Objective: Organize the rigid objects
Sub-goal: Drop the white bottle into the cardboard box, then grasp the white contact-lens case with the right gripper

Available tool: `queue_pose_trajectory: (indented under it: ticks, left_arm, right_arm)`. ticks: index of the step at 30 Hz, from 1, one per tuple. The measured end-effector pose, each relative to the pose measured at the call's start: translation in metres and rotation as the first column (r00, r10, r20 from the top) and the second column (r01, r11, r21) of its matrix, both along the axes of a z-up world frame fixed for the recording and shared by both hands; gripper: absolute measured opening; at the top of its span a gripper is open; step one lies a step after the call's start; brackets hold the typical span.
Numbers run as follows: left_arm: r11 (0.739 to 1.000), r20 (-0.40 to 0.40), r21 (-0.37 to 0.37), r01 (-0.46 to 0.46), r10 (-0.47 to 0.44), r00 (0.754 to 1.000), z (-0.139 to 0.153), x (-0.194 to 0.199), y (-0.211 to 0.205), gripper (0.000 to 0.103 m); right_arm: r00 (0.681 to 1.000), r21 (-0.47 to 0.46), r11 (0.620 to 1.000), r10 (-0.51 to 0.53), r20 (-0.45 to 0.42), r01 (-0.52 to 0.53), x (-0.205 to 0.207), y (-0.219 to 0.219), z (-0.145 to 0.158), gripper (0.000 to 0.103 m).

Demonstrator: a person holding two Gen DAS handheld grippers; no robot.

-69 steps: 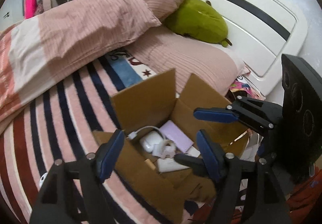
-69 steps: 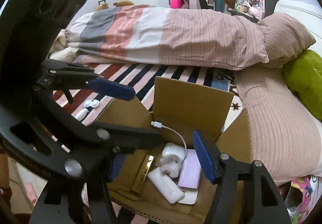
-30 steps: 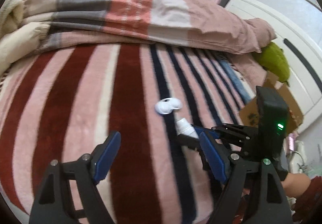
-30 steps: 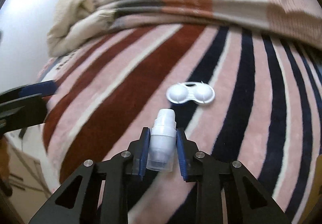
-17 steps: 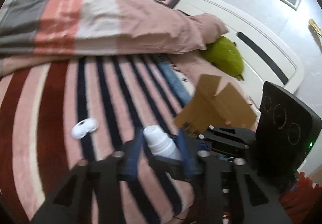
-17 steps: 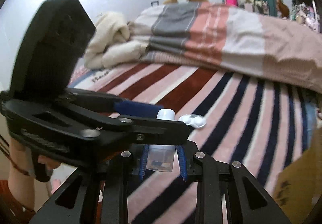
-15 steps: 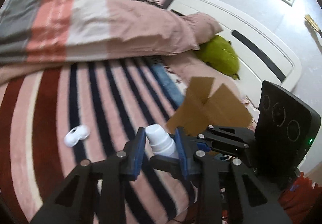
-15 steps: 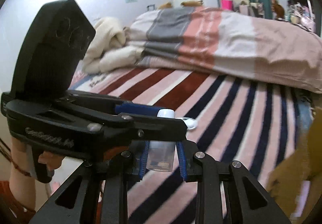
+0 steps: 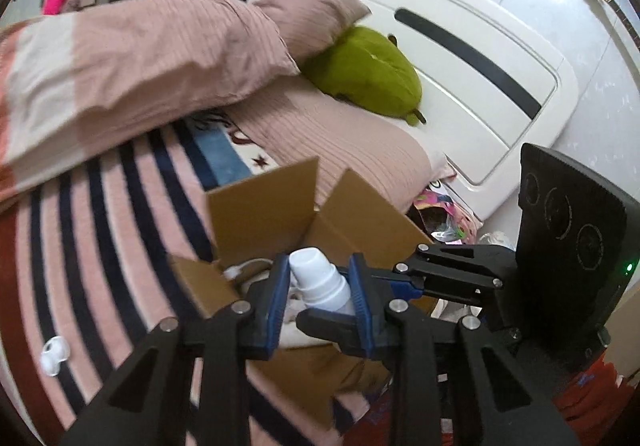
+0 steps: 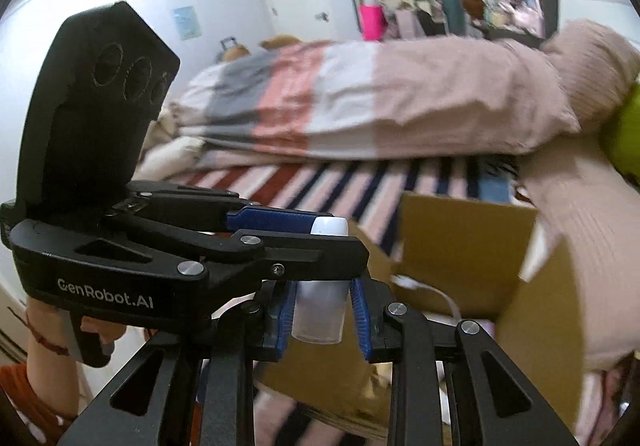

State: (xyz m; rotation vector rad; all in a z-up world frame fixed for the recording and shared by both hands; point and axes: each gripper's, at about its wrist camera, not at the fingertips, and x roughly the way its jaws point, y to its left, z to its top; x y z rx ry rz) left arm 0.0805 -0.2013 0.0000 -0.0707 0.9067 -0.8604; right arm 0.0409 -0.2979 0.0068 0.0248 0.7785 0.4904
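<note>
Pinching white bottle [image 9: 318, 282]: L gripper [image 9: 318, 296] + R gripper [image 10: 320, 310] | box [image 9: 264, 211] blurry, maybe below | "GenRobot.AI" on L

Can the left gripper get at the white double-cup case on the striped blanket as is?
Probably not: the left gripper is shut on the small white plastic bottle, shared with the right gripper. The white double-cup case lies unobstructed, far left.

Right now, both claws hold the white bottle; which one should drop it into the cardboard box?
Probably the left claw: it grips the white bottle near its cap, with the cardboard box open straight ahead. From the right claw, the box lies off to the side.
</note>
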Motion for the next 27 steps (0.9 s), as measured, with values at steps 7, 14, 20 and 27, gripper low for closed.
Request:
queue_pose_trajectory:
  ticks: [7, 14, 20, 27]
  left_arm:
    - [0.995, 0.039, 0.086, -0.054, 0.051, 0.998, -0.007, 0.001, -0.015, 0.072]
    - [0.958, 0.139, 0.102, -0.267, 0.252, 0.958, 0.015, -0.011, 0.069, 0.074]
    - [0.875, 0.209, 0.151, -0.459, 0.426, 0.88, 0.004, -0.029, 0.17, 0.077]
    - [0.811, 0.14, 0.164, -0.562, 0.545, 0.827, -0.057, -0.046, 0.263, 0.078]
  right_arm:
    - [0.995, -0.129, 0.99, -0.07, -0.065, 0.061, 0.008, -0.025, -0.02, 0.047]
    - [0.997, -0.057, 0.996, 0.073, 0.038, -0.071, -0.011, 0.012, -0.001, 0.047]
    - [0.955, -0.012, 0.955, 0.297, 0.022, -0.297, -0.017, 0.107, -0.007, 0.049]
    - [0.956, -0.048, 0.956, 0.285, -0.069, -0.288, 0.023, 0.189, -0.092, 0.059]
